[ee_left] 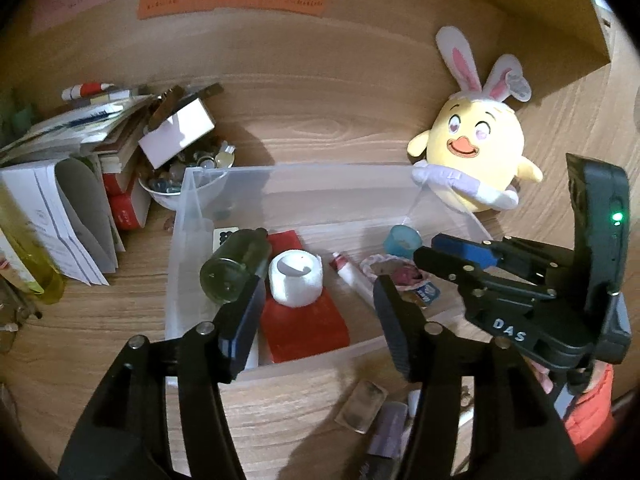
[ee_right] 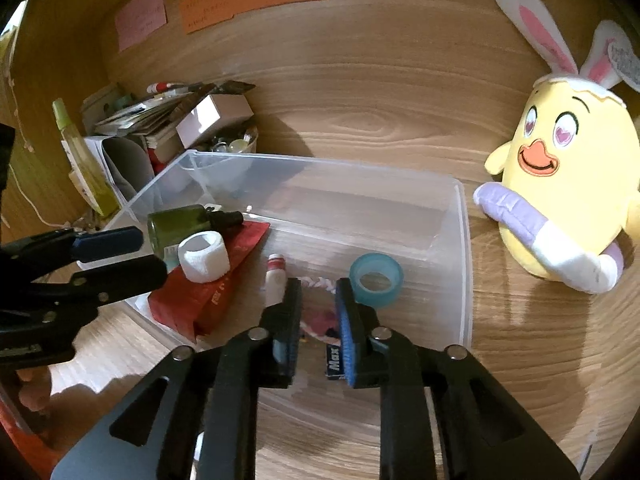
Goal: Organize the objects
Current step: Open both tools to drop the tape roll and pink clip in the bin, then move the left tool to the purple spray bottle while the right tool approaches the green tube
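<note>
1. The small wrapped packet (ee_right: pixel 320 320) lies inside the clear bin (ee_right: pixel 464 240), at its near wall, directly between the released right tongs (ee_right: pixel 318 312).
2. The left tongs (ee_left: pixel 316 312), released and empty, hover over the bin's left end, farther from the packet.

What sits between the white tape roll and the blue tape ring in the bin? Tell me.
A small red-capped tube lies between the white tape roll and blue tape ring, clearest in the right wrist view.

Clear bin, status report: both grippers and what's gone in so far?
Left gripper open above the clear bin. Right gripper open, small packet between its jaws. Green bottle, white roll, blue tape already in. Nothing blocking.
</note>
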The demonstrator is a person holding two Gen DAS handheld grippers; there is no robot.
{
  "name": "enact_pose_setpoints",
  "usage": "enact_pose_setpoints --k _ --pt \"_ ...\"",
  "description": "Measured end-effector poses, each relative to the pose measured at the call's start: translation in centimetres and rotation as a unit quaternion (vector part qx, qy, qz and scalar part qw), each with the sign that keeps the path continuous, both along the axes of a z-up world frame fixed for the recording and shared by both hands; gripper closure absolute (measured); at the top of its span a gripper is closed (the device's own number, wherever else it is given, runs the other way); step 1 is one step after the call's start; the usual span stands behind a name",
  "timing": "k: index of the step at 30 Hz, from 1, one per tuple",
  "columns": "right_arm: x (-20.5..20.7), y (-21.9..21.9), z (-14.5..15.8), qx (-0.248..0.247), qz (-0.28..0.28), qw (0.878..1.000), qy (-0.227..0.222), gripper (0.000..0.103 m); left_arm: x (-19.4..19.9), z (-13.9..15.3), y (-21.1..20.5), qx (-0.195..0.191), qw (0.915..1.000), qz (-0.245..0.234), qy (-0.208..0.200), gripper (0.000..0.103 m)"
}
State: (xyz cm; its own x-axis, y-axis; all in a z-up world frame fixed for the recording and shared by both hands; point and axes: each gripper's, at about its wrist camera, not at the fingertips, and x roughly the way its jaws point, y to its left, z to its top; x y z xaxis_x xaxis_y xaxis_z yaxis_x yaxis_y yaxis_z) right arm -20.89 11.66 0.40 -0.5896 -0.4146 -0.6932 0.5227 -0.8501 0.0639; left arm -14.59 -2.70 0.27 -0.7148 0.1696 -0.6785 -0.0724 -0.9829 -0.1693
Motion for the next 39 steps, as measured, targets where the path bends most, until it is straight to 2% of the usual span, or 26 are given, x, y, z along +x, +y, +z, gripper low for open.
enact_pose_setpoints --k 1,3,6,12,15,23,29,33,39 --pt "0.1 0.0 0.1 0.006 -0.004 1.000 0.007 0.078 0.3 0.2 0.1 -0.001 1.0000 0.000 0.004 0.044" --pt "0.4 0.0 0.4 0.013 -0.012 1.000 0.021 0.063 0.8 0.7 0.1 -0.004 0.9999 0.001 0.011 0.039" --pt "0.8 0.2 1.0 0.016 -0.019 0.999 0.038 0.052 1.6 1.2 0.1 -0.010 0.9997 0.005 0.019 0.035" --pt "1.7 1.0 2.3 0.012 -0.037 0.997 0.061 0.033 3.4 1.9 -0.3 -0.019 0.9992 0.017 0.030 0.021" --pt "2.5 1.8 2.8 0.009 -0.043 0.997 0.065 0.024 4.2 1.9 -0.4 -0.026 0.9989 0.022 0.030 0.017" --pt "5.4 3.9 3.3 0.002 -0.039 0.997 0.066 0.023 6.0 0.8 -0.1 -0.032 0.9993 0.017 0.012 0.015" --pt "7.6 4.9 2.3 0.012 -0.030 0.998 0.054 0.022 7.2 -1.5 0.7 -0.032 0.9993 0.007 -0.019 0.014" --pt "8.9 5.4 0.9 0.017 -0.019 0.999 0.032 0.022 8.0 -3.4 1.3 -0.033 0.9984 0.001 -0.046 0.014" --pt "10.6 6.7 -1.4 0.010 -0.020 1.000 -0.016 0.022 8.7 -4.9 1.3 -0.030 0.9973 0.000 -0.067 0.014"
